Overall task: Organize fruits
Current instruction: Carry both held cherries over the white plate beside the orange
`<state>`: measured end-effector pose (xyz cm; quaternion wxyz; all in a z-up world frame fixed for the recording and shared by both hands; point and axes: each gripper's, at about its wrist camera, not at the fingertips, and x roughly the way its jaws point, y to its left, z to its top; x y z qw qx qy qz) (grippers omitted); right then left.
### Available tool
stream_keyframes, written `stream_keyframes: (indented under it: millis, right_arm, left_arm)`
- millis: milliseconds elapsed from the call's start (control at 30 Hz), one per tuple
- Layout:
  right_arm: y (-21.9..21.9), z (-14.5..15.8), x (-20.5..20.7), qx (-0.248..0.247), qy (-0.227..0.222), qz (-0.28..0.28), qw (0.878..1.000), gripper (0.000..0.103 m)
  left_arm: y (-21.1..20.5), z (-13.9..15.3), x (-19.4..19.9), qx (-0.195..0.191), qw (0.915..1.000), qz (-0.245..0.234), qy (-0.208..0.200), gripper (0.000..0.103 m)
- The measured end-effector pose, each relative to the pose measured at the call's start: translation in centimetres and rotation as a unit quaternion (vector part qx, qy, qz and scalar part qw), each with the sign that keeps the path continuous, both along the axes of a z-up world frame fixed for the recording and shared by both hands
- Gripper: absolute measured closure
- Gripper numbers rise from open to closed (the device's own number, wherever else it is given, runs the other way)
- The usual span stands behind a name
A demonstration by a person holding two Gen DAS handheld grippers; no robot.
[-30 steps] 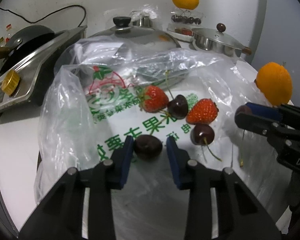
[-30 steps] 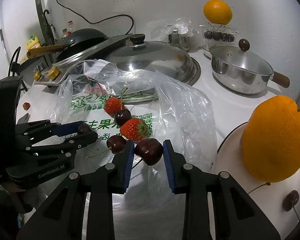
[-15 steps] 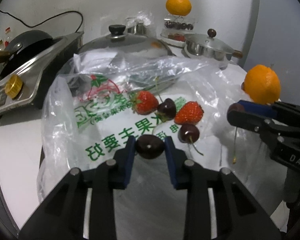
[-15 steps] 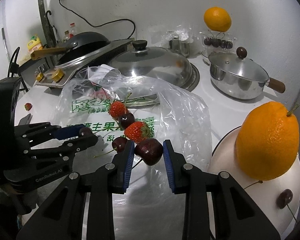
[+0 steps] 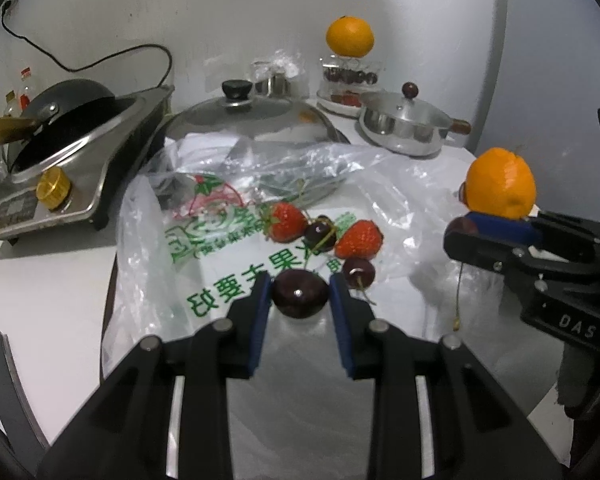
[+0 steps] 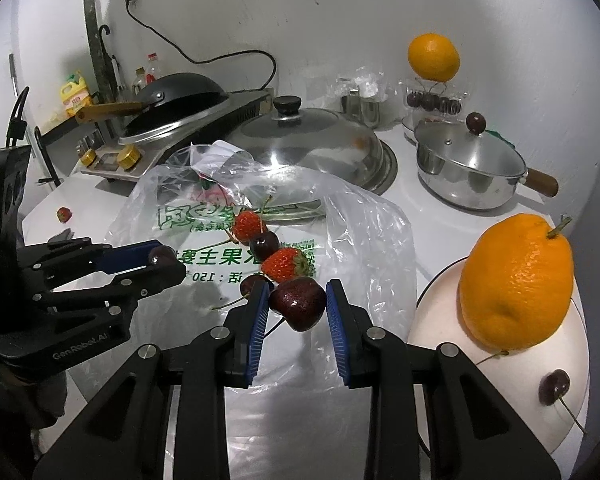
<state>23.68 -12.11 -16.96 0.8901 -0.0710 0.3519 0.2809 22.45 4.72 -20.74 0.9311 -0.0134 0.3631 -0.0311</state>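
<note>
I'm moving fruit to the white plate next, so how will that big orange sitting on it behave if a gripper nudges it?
The orange looks rounded and sits unsupported on the white plate, so it would probably roll. Its dimpled skin suggests decent grip. It dwarfs the cherry beside it, so it is likely fairly heavy.

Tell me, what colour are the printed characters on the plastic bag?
Green, on the clear plastic bag; a red-and-green fruit logo sits above them. The left wrist view shows it best.
</note>
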Motion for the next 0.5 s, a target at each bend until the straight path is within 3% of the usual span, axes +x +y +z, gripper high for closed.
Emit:
stream_keyframes:
  millis: [500]
  right_arm:
    - [-1.4,1.5,-1.9,0.006,-0.017,-0.009,1.000,0.072]
  left_arm:
    - [-1.5,1.9,-2.2,0.002,0.9998,-0.011,-0.019,0.072]
